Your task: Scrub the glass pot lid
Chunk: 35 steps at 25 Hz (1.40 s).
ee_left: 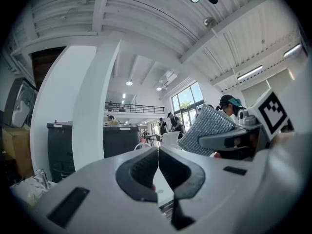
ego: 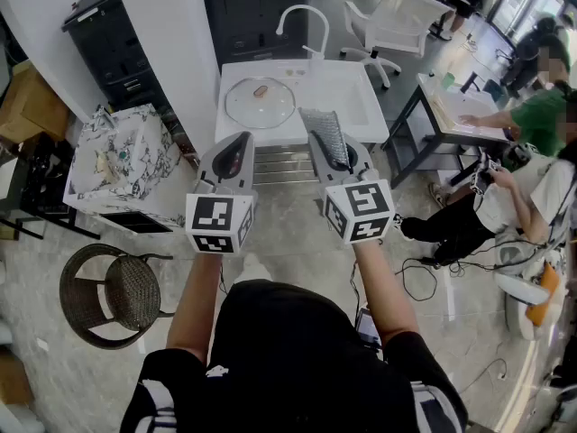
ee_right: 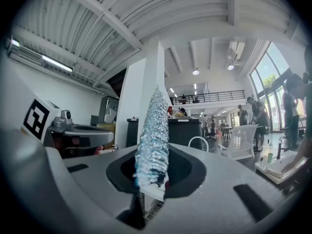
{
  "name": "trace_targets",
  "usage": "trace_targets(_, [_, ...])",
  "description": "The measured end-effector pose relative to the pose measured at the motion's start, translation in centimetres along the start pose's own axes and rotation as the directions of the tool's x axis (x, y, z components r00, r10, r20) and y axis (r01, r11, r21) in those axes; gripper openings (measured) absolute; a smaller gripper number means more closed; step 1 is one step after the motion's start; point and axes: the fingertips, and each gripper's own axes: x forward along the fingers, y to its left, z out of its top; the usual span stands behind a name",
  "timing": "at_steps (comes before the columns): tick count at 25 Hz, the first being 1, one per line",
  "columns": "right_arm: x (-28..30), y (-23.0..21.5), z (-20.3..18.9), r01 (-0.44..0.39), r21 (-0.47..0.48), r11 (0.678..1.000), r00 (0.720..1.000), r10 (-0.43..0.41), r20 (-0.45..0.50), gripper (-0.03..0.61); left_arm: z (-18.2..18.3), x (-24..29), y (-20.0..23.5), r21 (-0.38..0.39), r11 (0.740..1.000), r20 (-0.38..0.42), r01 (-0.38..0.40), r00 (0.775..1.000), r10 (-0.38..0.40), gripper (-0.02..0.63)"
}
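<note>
**Scrubbing pad in the gripper, lid not yet touched**

The right gripper (ego: 334,152) is clamped on a silvery scrubbing pad (ego: 325,126) that stands upright out of its jaws. The left gripper (ego: 237,144) has its jaws pressed together with nothing between them. Both hands hold their grippers level and side by side in front of the person's chest, aimed at the white tabletop (ego: 359,114) with its faucet (ego: 305,21). The glass lid (ego: 260,103) lies flat on the left part of that tabletop, knob up, beyond both grippers and apart from them. This looks like the approach step. The next move likely calls for reaching forward and tipping downward, with the left gripper opening to steady the lid while the pad is laid flat against the glass.
</note>
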Motion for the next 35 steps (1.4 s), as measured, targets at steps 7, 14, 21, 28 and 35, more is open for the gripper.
trace_targets(7, [-0.1,0.8,0.1,-0.026,0.004,1.0,1.0,0.026,0.016,0.063,-0.1,-0.5,0.2,0.001,1.0,-0.011,-0.008,1.0,0.008,0.006])
trace_targets(14, [0.8,0.8,-0.7,-0.038,-0.006,0.999,0.999,0.038,0.0,0.063,-0.8,-0.4,0.9,0.007,1.0,-0.028,-0.021,0.999,0.021,0.006])
trace_targets(21, [2.7,0.2,-1.5,-0.039,-0.013,0.999,0.999,0.039,-0.022,0.064,-1.6,1.3,2.0,-0.008,1.0,-0.035,-0.021,0.999,0.021,0.006])
trace_targets(28, [5.3,-1.5,-2.2,-0.053,0.001,0.999,0.998,0.053,-0.03,0.064,-2.5,4.2,3.0,-0.021,1.0,-0.041,-0.02,0.999,0.019,0.006])
trace_targets(35, [9.3,-3.2,-2.7,-0.062,-0.003,0.998,0.997,0.061,-0.038,0.064,-3.3,8.1,5.0,-0.01,1.0,-0.049,-0.026,0.998,0.026,0.006])
